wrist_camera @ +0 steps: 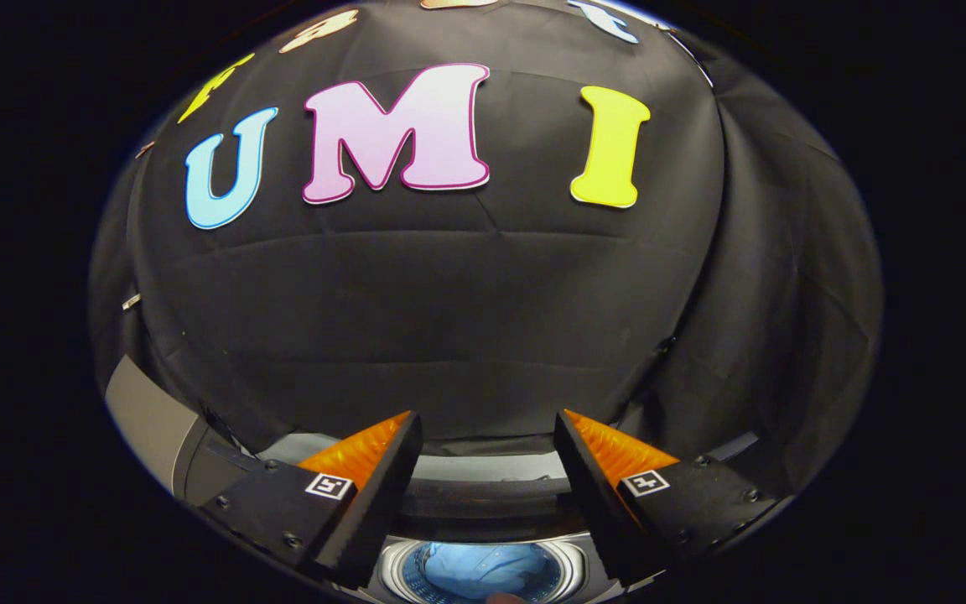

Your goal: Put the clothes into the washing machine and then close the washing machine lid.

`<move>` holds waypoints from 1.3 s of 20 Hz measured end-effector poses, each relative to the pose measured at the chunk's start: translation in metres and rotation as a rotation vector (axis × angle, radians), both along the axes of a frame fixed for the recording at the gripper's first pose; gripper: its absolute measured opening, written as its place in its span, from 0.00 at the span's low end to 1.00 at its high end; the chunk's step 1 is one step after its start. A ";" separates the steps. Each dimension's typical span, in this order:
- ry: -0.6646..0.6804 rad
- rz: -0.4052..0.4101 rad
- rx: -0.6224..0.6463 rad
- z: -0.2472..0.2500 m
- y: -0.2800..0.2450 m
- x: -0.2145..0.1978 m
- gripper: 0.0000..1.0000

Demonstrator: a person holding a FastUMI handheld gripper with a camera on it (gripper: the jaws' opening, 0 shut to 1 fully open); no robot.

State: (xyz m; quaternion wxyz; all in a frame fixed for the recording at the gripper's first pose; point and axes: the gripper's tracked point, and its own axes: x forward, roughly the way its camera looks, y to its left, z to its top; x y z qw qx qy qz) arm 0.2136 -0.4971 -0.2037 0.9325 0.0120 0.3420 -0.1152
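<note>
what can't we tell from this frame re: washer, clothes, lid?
- Washing machine: gripper view, body cut off; the gripper, jaws open and holding nothing, covers both sides.
- Blue clothes in the drum: lower part cut off, so amount unclear.
- Lid: position can't be judged.
- Grey panel beside the machine: identity unclear.

Blue clothes inside washing machine

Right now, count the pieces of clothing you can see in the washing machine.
1. A blue garment lies in the washing machine's drum, below and between the fingers of the open gripper, which holds nothing. More may be hidden under it.
</note>
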 end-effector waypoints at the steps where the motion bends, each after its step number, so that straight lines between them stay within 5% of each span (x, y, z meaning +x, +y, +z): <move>1: -0.003 0.005 0.001 -0.001 0.000 -0.001 1.00; 26: -0.047 0.023 0.008 -0.002 0.002 0.003 1.00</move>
